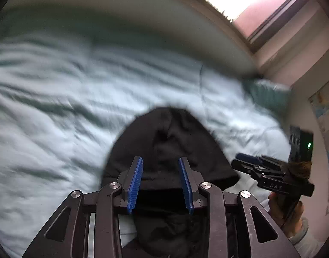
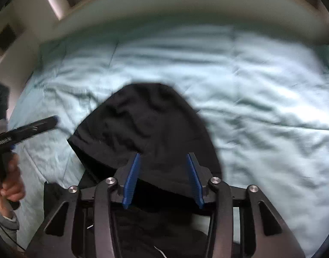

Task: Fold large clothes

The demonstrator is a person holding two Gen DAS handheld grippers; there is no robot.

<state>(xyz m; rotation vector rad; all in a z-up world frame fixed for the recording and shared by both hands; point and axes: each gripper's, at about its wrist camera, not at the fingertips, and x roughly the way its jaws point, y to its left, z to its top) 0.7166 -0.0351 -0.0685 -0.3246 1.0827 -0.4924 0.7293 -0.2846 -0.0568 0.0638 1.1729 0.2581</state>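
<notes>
Black garment [image 1: 168, 146] lies bunched on the pale green bed [image 1: 57, 99], near its front edge. Both hand-held grippers, left [image 1: 160, 185] and right [image 2: 162, 179], hover over the garment with jaws spread apart, gripping nothing.

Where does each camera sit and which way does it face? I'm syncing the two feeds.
Left wrist: on the left gripper, facing along its open fingers over the black hood on the pale quilt; right gripper alongside.
Right wrist: on the right gripper, facing likewise; left gripper and left hand show.
Shared: hood, quilt.
</notes>
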